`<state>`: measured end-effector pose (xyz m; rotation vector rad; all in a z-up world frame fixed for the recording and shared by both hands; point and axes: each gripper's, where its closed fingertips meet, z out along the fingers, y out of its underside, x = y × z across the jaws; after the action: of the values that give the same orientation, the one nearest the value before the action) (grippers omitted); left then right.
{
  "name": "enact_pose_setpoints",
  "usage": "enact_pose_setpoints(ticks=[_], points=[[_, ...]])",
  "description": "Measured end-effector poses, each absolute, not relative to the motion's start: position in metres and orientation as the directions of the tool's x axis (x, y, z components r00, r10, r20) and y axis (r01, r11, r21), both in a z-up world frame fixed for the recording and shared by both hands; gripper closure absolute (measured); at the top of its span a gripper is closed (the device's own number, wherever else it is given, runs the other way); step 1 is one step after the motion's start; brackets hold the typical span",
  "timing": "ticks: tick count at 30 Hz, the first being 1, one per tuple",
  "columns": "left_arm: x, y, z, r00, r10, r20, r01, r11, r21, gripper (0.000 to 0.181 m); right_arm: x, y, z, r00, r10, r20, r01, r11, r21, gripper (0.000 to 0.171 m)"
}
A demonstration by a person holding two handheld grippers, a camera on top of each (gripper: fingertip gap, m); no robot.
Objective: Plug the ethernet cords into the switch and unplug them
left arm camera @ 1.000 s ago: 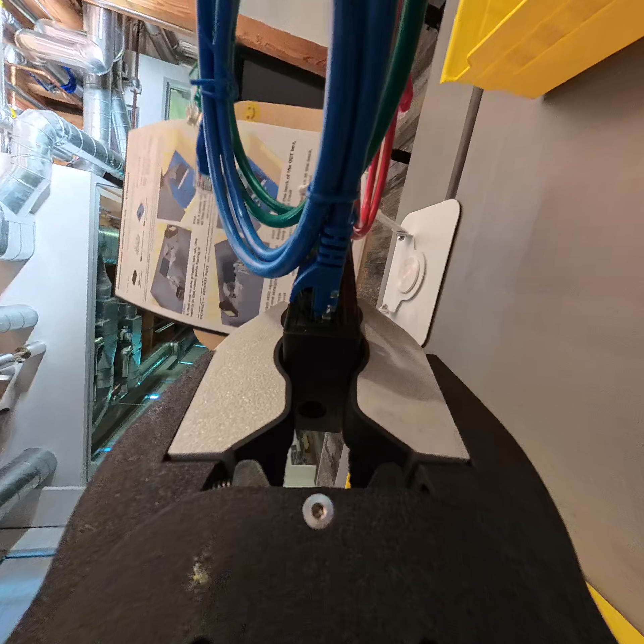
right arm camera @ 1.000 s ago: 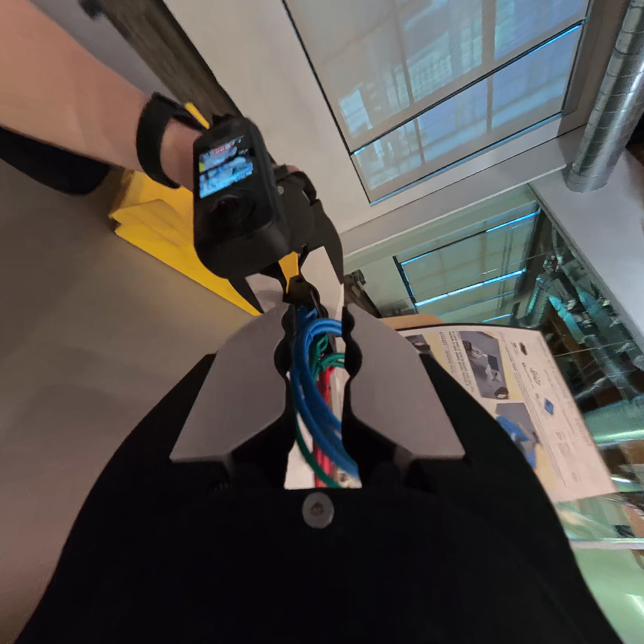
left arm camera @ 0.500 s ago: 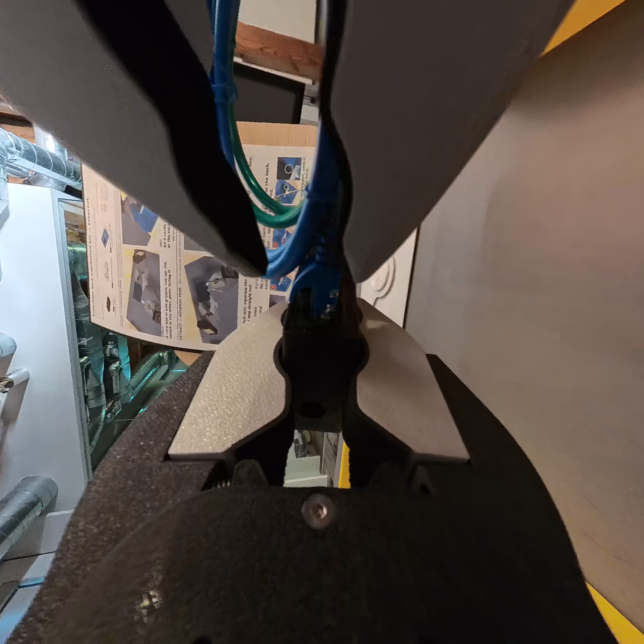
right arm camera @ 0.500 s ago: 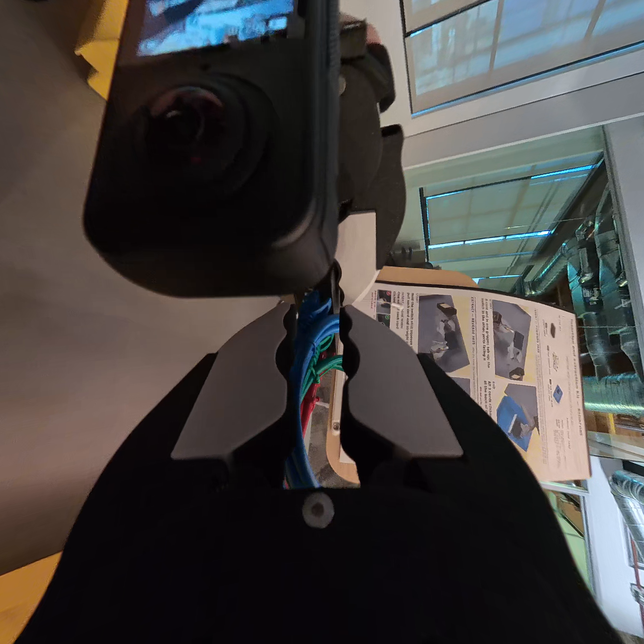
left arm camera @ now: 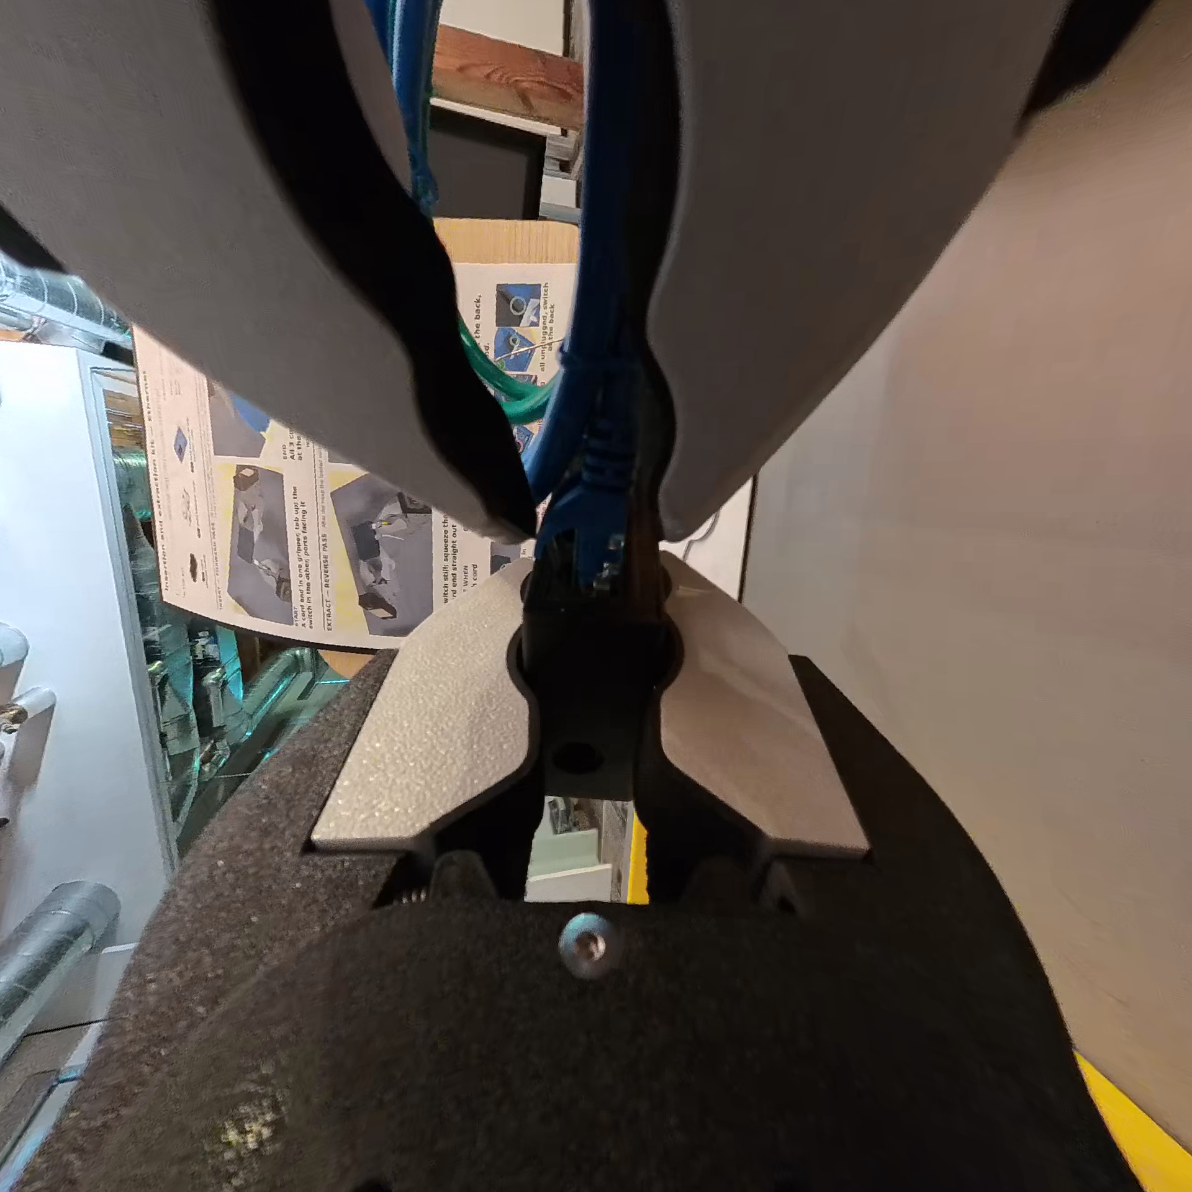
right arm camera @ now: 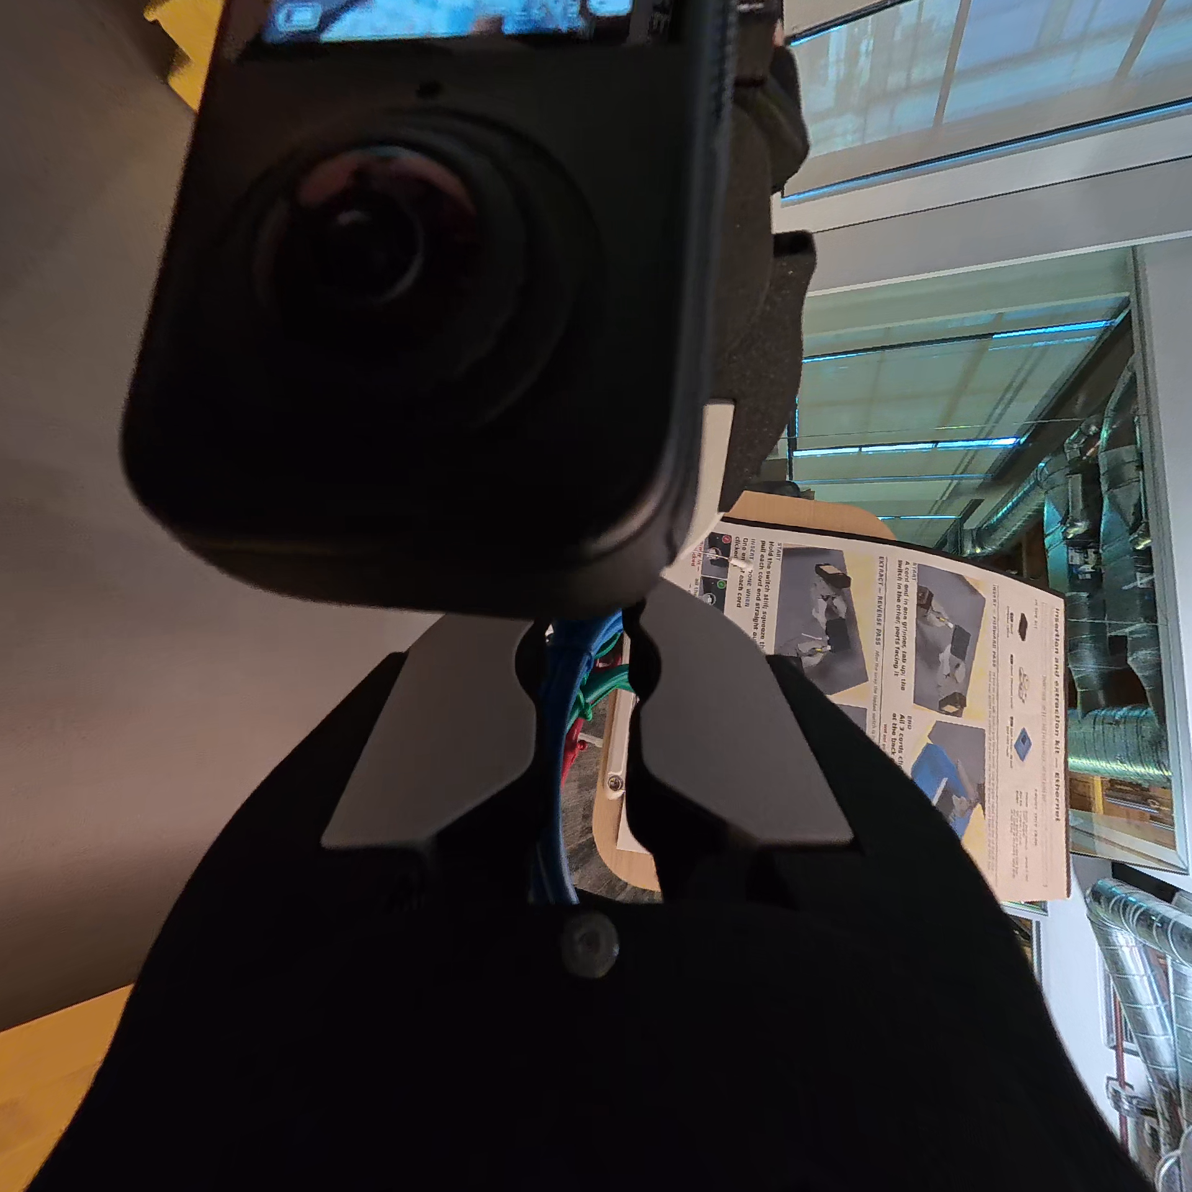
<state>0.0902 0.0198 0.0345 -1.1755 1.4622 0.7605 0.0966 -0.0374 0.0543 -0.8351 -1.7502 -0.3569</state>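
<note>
Switch (left arm camera: pixel 590 684), a black box, sits pinched between the left gripper (left arm camera: pixel 592 600) fingers, ports facing forward. Blue ethernet plug (left arm camera: pixel 596 516) stands seated in it, long axis straight ahead; right gripper (left arm camera: pixel 593 509) fingers straddle it, slightly spread.

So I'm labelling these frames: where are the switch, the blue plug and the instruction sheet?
switch (left arm camera: pixel 590 684): left wrist view, black body between the fingers.
blue plug (left arm camera: pixel 596 516): left wrist view, its boot.
instruction sheet (right arm camera: pixel 954 696): right wrist view, printed face.

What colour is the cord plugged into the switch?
Blue cord in the black switch; clearest in left wrist view.
</note>
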Motion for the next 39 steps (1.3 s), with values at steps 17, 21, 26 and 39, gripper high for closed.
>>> enact_pose_setpoints(ticks=[17, 21, 26, 39], points=[[0.0848, 0.0238, 0.0307, -0.041, -0.212, -0.976, -0.962, 0.272, -0.019, 0.151, 0.0957, -0.0326, 0.0455, -0.152, 0.354, 0.923, 0.632, 0.753, -0.185, 0.149], [0.0847, 0.0243, 0.0297, -0.042, -0.217, -0.975, -0.962, 0.273, -0.020, 0.151, 0.0956, -0.0319, 0.0447, -0.153, 0.356, 0.922, 0.634, 0.751, -0.184, 0.149], [0.0848, 0.0249, 0.0295, -0.040, -0.218, -0.975, -0.961, 0.277, -0.023, 0.151, 0.0952, -0.0315, 0.0442, -0.153, 0.356, 0.922, 0.634, 0.751, -0.185, 0.148], [0.0856, 0.0241, 0.0307, -0.038, -0.213, -0.976, -0.960, 0.281, -0.023, 0.151, 0.0959, -0.0325, 0.0452, -0.150, 0.357, 0.922, 0.629, 0.754, -0.189, 0.148]])
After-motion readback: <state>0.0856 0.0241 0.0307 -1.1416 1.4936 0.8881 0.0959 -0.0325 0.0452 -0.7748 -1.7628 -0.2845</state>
